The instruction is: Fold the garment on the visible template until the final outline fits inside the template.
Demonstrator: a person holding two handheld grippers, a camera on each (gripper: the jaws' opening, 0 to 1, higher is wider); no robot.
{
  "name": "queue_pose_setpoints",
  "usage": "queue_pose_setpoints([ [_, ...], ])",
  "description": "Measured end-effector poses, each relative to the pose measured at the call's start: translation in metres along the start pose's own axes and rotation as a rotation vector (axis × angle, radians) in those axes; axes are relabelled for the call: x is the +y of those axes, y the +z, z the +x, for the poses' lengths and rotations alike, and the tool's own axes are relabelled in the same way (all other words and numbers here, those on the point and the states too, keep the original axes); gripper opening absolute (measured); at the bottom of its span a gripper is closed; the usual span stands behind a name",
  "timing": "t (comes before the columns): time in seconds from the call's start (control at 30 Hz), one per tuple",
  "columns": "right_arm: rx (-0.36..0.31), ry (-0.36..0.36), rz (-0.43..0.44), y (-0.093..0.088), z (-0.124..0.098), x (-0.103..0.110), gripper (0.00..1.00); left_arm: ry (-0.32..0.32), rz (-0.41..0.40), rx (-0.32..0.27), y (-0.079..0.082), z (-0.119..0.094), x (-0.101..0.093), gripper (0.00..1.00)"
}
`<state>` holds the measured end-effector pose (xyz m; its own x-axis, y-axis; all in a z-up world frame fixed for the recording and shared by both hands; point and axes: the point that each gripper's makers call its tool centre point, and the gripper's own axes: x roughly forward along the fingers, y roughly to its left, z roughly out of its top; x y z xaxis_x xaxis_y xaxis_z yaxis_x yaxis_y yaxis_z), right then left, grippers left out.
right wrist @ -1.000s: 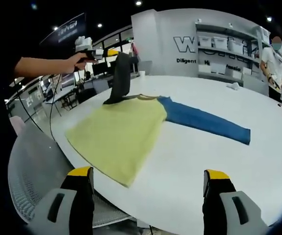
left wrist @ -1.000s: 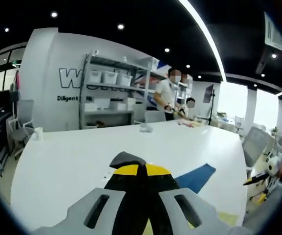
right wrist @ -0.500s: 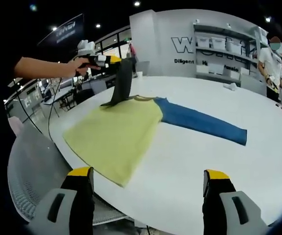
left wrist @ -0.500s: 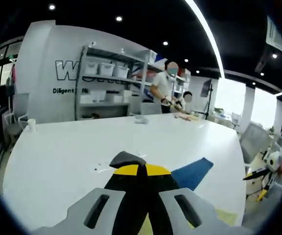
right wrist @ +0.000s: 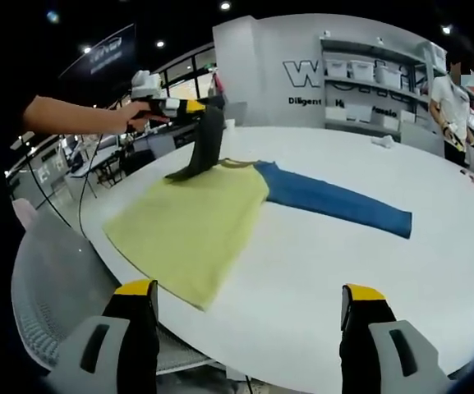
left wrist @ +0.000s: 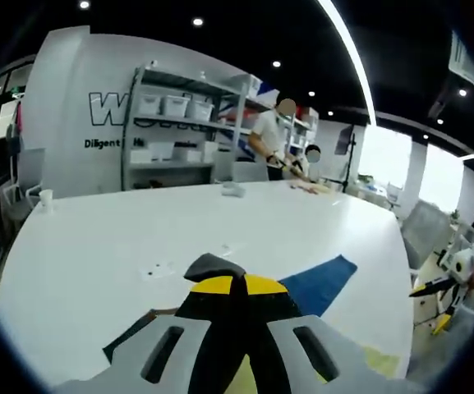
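Left gripper view: the grey back wall (left wrist: 72,90) carries large white letters of which only a "W" can be read before the shelf unit (left wrist: 183,123) covers the rest, and smaller dark writing beneath that begins "Diligent". In the right gripper view the same "W" and "Diligent" appear on that wall, again cut off by the shelves. On the shelf unit I count three white bins (left wrist: 175,105) on the top level.

The left gripper (left wrist: 230,283) has its two yellow-tipped jaws closed together on a dark grey sleeve (left wrist: 210,266), whose end pokes up just past the tips. In the right gripper view this gripper is seen at the far left, held in a hand (right wrist: 131,115), with the dark sleeve hanging from it down to the garment.

The garment (right wrist: 195,226) is one shirt lying flat on the white table (right wrist: 319,271) near its edge: a yellow-green body, one blue sleeve (right wrist: 335,201) stretched flat to the right, and the one dark sleeve lifted upright. I cannot make out a template outline under it.

The right gripper (right wrist: 245,328) has its two jaws wide apart and holds nothing; it hangs off the near edge of the table, well apart from the garment.

Two people stand by the shelves at the far end, and one small cup (left wrist: 46,197) sits on the table's left edge.
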<state>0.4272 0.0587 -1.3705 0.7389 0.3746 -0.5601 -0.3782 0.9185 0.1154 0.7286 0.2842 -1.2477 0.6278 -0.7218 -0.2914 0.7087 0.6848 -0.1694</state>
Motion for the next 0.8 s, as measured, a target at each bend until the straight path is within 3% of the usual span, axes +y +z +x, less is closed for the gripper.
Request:
queue_pose_setpoints([
  [0.8,0.017,-0.004,0.011,-0.010,-0.002,-0.004,0.90,-0.019,0.005,0.064,-0.026,0.018,-0.008,0.04],
])
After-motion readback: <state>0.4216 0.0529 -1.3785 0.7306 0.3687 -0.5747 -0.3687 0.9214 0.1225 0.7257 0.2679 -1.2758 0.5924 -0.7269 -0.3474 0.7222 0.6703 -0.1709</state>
